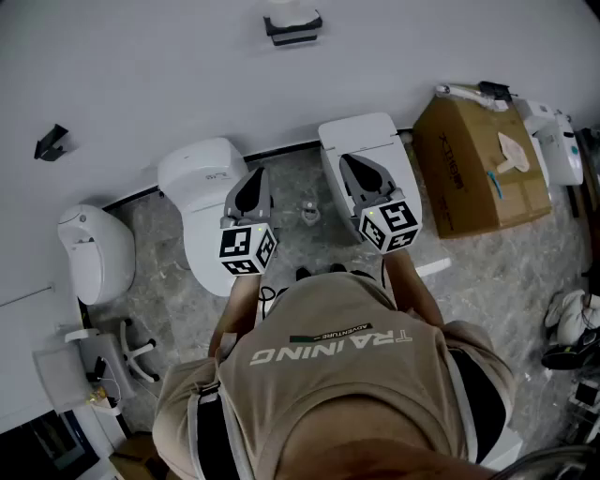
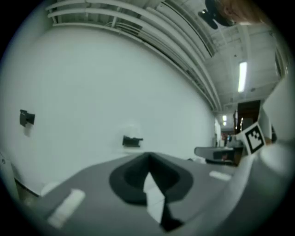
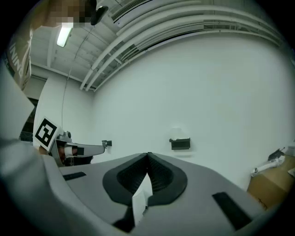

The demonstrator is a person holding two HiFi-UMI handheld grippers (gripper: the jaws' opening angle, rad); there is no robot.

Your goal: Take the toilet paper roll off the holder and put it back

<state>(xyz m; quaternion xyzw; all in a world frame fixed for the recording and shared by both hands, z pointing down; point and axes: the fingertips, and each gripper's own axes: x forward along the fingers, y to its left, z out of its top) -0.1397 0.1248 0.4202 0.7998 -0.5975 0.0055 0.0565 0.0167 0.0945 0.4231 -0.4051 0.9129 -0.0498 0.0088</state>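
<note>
The toilet paper roll (image 1: 287, 11) sits on its black holder (image 1: 292, 29) on the white wall (image 1: 141, 75), well ahead of both grippers and touched by neither. The left gripper (image 1: 257, 172) has its fingers (image 2: 126, 179) pressed together at the tips with nothing between them. Seen along them, the holder is above the tips and slightly to their left. The right gripper (image 1: 349, 161) also has its fingers (image 3: 124, 179) closed tip to tip on nothing, and from there the holder lies above and to the right. So the roll is ahead of the space between the two grippers.

Below the fingers is a grey marbled floor (image 1: 309, 246). A white toilet (image 1: 197, 183) stands under the left gripper and another toilet (image 1: 361, 131) under the right. A cardboard box (image 1: 469, 169) stands to the right of the right gripper, against the wall. A small black bracket (image 1: 52, 141) is fixed to the wall, far to the left of the left gripper.

The roll is only a pale shape over the holder, blending into the wall, so I cannot tell which way its long axis runs.
</note>
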